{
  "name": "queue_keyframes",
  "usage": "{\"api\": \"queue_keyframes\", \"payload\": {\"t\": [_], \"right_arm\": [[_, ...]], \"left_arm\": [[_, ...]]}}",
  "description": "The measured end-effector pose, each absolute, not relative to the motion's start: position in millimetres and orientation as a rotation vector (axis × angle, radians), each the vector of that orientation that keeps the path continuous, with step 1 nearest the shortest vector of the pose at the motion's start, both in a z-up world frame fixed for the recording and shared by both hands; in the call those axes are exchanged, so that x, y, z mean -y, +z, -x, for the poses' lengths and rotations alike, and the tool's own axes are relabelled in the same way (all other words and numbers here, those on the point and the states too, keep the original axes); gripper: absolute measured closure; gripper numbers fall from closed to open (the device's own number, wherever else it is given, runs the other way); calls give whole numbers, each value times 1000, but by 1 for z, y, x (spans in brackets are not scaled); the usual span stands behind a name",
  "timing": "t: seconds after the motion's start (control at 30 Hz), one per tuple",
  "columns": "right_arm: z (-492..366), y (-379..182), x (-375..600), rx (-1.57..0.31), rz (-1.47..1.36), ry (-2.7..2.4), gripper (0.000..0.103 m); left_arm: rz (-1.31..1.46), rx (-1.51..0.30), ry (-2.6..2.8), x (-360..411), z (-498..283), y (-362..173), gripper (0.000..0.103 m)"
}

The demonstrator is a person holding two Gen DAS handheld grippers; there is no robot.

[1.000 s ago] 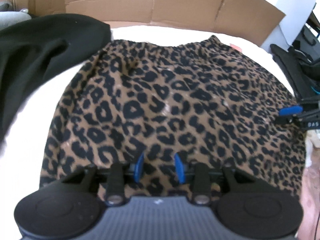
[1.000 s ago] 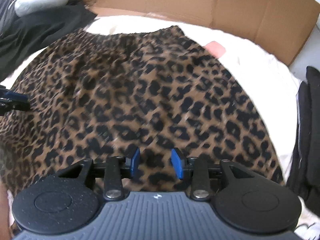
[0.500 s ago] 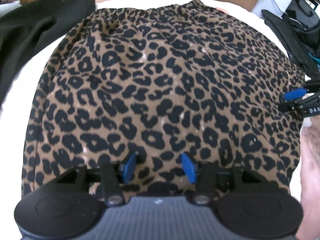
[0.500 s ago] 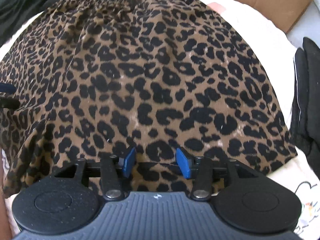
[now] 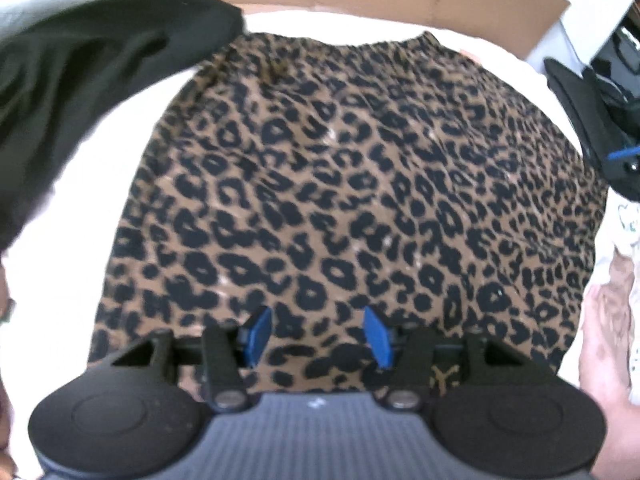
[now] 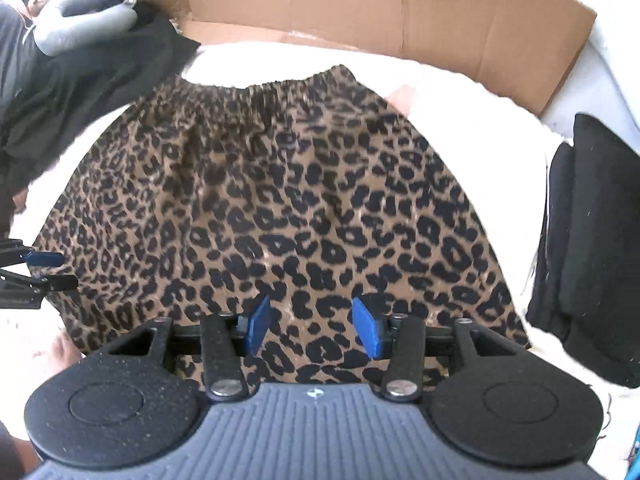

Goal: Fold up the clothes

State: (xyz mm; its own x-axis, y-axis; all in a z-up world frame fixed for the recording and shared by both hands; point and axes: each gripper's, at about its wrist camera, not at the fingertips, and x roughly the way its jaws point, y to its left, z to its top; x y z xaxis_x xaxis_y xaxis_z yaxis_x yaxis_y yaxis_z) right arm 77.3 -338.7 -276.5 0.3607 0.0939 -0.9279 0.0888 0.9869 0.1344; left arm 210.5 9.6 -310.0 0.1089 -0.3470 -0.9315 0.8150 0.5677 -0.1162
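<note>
With the leopard-print skirt (image 5: 344, 200) laid flat on the white bed (image 5: 80, 264), both the left gripper (image 5: 318, 334) and right gripper (image 6: 312, 326) are held spread and empty above its hem, which should be pinched evenly at both corners before folding.

A cardboard wall (image 6: 360, 12) closes the far side; black clothing (image 5: 80, 80) crowds the left, a folded black stack (image 6: 588, 248) the right.
</note>
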Motion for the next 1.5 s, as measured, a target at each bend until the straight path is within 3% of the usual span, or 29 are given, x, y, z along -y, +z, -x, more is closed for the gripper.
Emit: {"api": "queue_keyframes", "payload": {"t": [0.33, 0.4, 0.53, 0.6, 0.73, 1.13, 1.5], "right_arm": [[-109, -177, 332, -1230, -180, -24, 50], [-114, -150, 331, -1209, -185, -40, 49], [-122, -95, 329, -1168, -136, -32, 42], [-121, -74, 329, -1146, -138, -55, 40], [-114, -47, 328, -1093, -196, -86, 38], [-83, -37, 308, -1005, -384, -163, 34], [-75, -77, 284, -1006, -362, -221, 34]], "left_arm": [[-437, -1176, -792, -39, -242, -255, 47], [-404, -1181, -772, -43, -247, -239, 41], [-386, -1174, -743, -53, -250, -204, 38], [-387, -1168, -730, -58, -251, -190, 25], [-383, -1160, -700, -70, -253, -163, 24], [-356, -1170, -636, -95, -258, -109, 22], [-358, -1185, -617, -107, -254, -148, 22]]}}
